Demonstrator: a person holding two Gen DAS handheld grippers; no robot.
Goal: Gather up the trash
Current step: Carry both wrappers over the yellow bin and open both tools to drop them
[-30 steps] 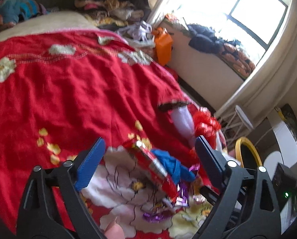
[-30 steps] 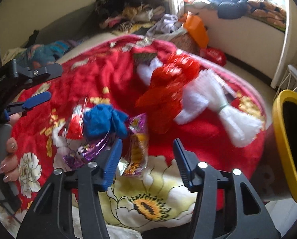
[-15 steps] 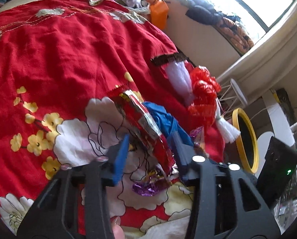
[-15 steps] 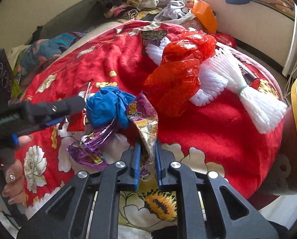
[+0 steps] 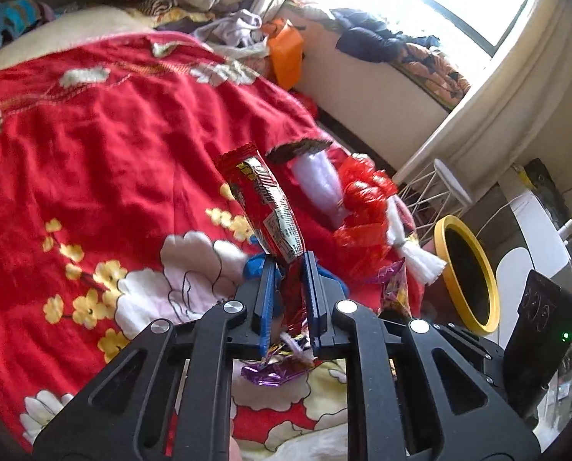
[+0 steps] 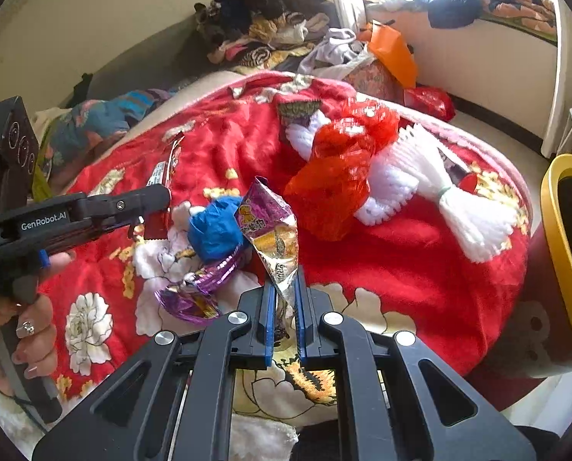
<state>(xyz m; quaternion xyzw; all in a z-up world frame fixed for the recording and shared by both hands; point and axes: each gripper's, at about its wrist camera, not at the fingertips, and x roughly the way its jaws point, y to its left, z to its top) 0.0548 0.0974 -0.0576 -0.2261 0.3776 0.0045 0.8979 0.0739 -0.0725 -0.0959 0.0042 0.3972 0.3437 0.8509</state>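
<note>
Two wrappers gripped above the red bed cover (image 5: 113,146): left gripper (image 5: 288,269) still closing on red wrapper (image 5: 265,207), right gripper (image 6: 284,288) clamped on purple snack wrapper (image 6: 270,226). Seen from right wrist only: blue crumpled wad (image 6: 215,230) on the cover, hand (image 6: 21,330).

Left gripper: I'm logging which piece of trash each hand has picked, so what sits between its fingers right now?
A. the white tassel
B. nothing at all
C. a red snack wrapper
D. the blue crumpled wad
C. In the left wrist view the left gripper has its jaws closing on the red snack wrapper, which stands up between them, while the blue crumpled wad still lies on the red bedspread.
</note>
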